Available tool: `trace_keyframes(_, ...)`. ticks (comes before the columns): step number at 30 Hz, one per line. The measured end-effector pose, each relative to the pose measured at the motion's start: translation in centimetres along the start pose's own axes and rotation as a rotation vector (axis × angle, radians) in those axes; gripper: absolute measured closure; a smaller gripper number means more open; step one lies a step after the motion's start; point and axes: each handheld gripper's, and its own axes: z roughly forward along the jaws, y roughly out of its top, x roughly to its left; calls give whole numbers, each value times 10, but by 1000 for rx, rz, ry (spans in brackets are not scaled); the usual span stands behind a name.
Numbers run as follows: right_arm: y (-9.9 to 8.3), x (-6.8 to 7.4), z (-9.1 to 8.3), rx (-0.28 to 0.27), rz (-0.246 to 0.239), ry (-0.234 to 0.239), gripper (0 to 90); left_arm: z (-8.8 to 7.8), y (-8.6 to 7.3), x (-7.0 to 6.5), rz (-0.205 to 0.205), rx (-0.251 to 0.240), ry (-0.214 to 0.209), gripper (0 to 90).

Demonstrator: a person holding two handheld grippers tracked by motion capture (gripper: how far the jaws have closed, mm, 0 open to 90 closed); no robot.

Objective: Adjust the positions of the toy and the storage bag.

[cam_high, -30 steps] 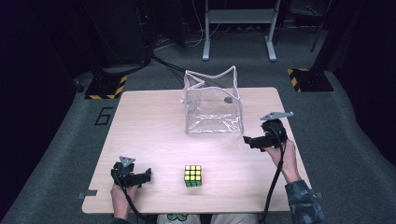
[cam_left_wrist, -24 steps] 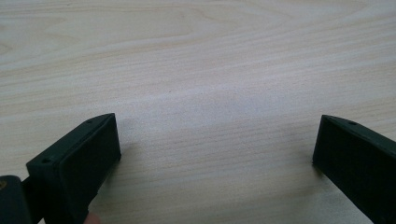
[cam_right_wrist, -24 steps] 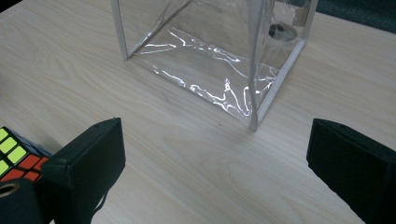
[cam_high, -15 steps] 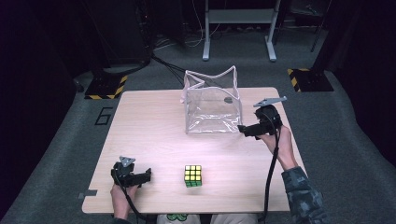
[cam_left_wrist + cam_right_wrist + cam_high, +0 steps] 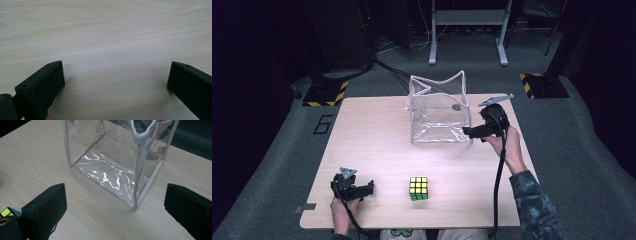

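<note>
Moving up and leftward across the high view over the last second, the right gripper (image 5: 468,132) is now sitting with its jaw tips right at the lower right corner of the clear bag (image 5: 439,111), where before it was hanging well off to the right of it. Its jaws are standing wide apart and gripping nothing; in the right gripper view the bag's white-edged corner post (image 5: 142,167) is rising between them, just beyond the tips, and I cannot tell whether they are touching it. The bag is standing upright and open-topped at the upper middle of the worktop (image 5: 372,135).

At the lower left of the high view the left gripper (image 5: 366,188) is staying where it was, resting on the worktop in the person's hand, its jaws spread wide over bare wood.

The puzzle cube (image 5: 418,188) is lying unmoved at lower centre, well apart from the bag and near the left gripper's tips; one corner of it is peeking in at the lower left of the right gripper view.
</note>
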Motion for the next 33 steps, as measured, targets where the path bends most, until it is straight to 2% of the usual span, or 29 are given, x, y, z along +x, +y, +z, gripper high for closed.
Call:
trace_keyframes(8, 11, -3, 0, -8, 11, -12, 39, 0, 0, 0, -1, -1, 0, 11)
trace_keyframes(9, 12, -2, 0, -3, 24, -13, 38, 0, 0, 0, 0, 0, 0, 11)
trace_keyframes(13, 18, -3, 1, -8, 19, -16, 39, 0, 0, 0, -1, -1, 0, 11)
trace_keyframes(21, 30, -9, 6, -19, 29, -6, 52, 0, 0, 0, -1, -1, 0, 11)
trace_keyframes(23, 33, -10, 8, -16, 43, -4, 52, 0, 0, 0, -2, -1, 0, 11)
trace_keyframes(33, 48, -12, 16, 6, 51, -26, 88, 0, 0, 0, -3, -2, 3, 11)
